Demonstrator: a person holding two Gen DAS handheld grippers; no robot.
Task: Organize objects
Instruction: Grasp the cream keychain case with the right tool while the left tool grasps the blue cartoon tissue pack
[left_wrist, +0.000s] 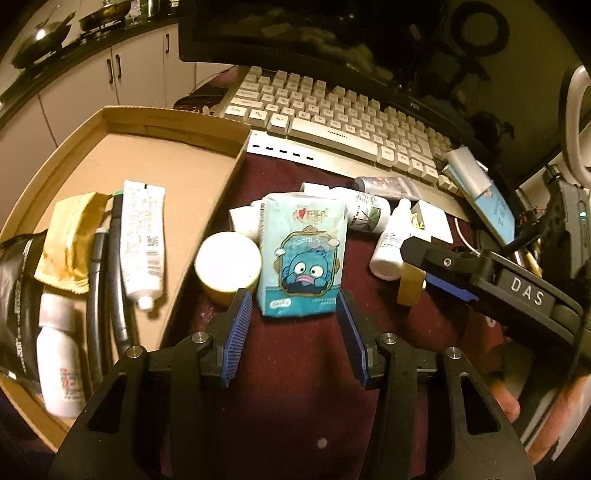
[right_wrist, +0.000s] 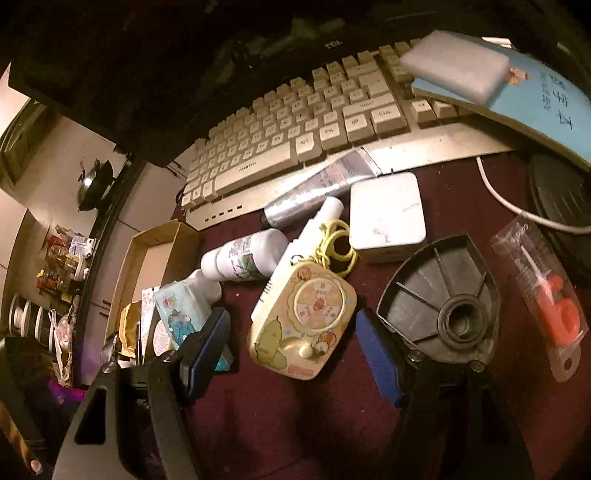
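A blue tissue pack with a cartoon face lies on the dark red cloth. My left gripper is open, its blue pads either side of the pack's near end, not closed on it. My right gripper is open around a cream toy device with a dial and yellow cord. The right gripper also shows at the right of the left wrist view. The tissue pack shows by the right gripper's left finger. A cardboard box at left holds a white tube, a gold packet and a small white bottle.
A keyboard lies behind, under a monitor. A yellow-rimmed jar, white bottles, a silver tube, a white square case, a black funnel-like part and a packaged orange item crowd the cloth. A blue book rests on the keyboard.
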